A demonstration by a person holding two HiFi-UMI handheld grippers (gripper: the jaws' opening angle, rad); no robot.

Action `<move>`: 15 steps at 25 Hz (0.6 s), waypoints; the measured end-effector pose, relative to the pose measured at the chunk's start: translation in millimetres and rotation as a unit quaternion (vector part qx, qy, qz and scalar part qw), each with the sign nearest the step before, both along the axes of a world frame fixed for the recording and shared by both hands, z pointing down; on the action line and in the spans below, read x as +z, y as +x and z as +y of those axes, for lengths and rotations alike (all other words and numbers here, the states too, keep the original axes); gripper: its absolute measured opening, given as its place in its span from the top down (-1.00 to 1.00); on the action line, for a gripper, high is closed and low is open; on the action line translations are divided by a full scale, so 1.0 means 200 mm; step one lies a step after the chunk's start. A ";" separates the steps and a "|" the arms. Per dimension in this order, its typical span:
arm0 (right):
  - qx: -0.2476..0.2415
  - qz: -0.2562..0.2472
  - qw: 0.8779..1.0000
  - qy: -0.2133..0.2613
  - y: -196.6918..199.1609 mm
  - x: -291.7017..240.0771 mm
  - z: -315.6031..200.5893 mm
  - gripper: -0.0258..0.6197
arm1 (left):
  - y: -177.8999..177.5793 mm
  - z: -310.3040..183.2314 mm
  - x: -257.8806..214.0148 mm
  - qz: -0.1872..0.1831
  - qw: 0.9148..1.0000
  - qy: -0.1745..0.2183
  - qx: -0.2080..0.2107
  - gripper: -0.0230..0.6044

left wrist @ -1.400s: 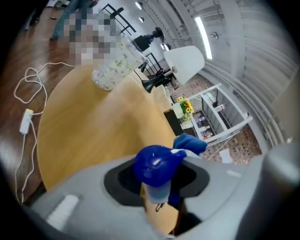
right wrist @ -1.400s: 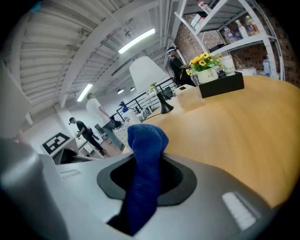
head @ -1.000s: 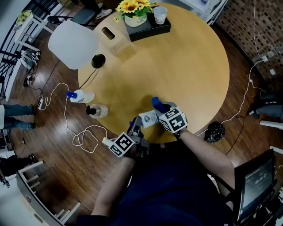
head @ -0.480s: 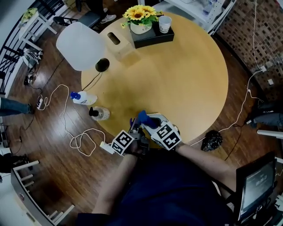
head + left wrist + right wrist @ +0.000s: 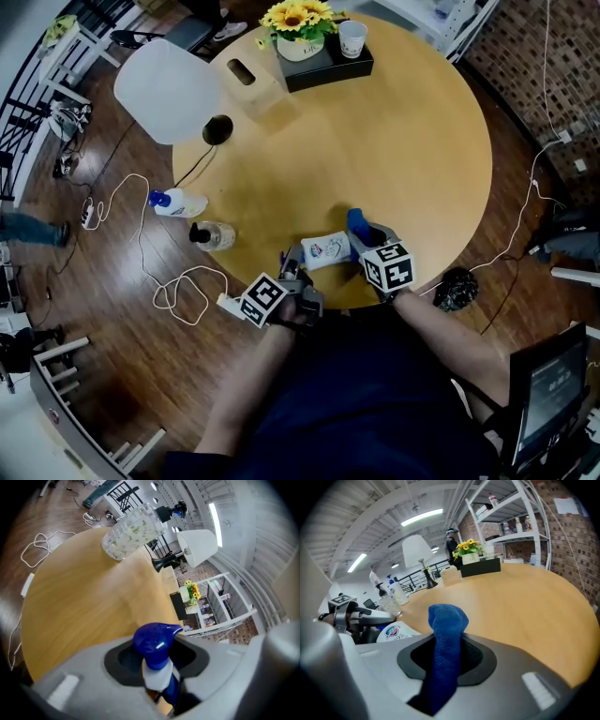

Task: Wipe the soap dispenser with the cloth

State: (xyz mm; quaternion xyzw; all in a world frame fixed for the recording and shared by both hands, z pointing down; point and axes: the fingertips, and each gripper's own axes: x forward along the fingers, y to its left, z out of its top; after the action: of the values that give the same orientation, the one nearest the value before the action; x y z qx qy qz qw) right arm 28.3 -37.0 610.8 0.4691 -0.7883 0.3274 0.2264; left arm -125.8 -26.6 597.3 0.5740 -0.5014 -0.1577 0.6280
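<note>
The soap dispenser is a white bottle with a printed label and a blue pump; it lies tilted just above the round wooden table, near its front edge. My left gripper is shut on the dispenser's neck, and the blue pump head sticks out between the jaws in the left gripper view. My right gripper is shut on a blue cloth. The cloth sits right beside the bottle's right end. The bottle's white body shows at the left of the right gripper view.
A sunflower pot and a paper cup stand on a black tray at the table's far side, beside a wooden box and a white lamp. Two bottles and cables lie on the floor at the left.
The right gripper swept the cloth left over the bottle, then back to the right, so the bottle's label shows again. The left gripper kept its hold and rolled a little.
</note>
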 end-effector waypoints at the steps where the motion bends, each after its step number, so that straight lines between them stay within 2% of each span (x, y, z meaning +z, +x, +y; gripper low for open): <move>1: 0.010 -0.009 1.000 0.004 0.02 -0.03 0.00 0.61 | 0.00 0.00 0.00 0.001 1.000 -0.001 0.001 0.47; 3: 0.000 -0.030 0.999 0.029 -0.04 -0.13 0.01 0.61 | 0.00 -0.01 0.00 0.003 1.000 -0.003 0.001 0.48; 4: -0.021 -0.039 0.998 0.045 -0.11 -0.19 0.03 0.61 | 0.00 -0.02 0.01 0.005 1.000 -0.004 0.000 0.47; 6: -0.086 -0.046 0.992 0.078 -0.30 -0.29 0.10 0.61 | -0.01 -0.02 0.01 0.007 1.000 -0.007 -0.004 0.48; 9: -0.184 -0.033 0.976 0.112 -0.56 -0.35 0.22 0.61 | -0.01 -0.01 0.01 0.012 1.000 -0.008 -0.008 0.48; 12: -0.237 0.002 0.963 0.128 -0.62 -0.29 0.28 0.61 | -0.01 0.00 0.02 0.018 1.000 -0.013 -0.010 0.48; 15: -0.244 0.020 0.960 0.138 -0.58 -0.26 0.30 0.61 | -0.01 0.02 0.03 0.026 0.999 -0.016 -0.013 0.48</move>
State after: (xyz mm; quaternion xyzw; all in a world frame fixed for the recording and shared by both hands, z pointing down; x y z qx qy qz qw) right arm -87.2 22.6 559.7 0.2954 -0.9118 0.1408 0.2482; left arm -128.3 -23.1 603.0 0.5527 -0.4951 -0.1724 0.6478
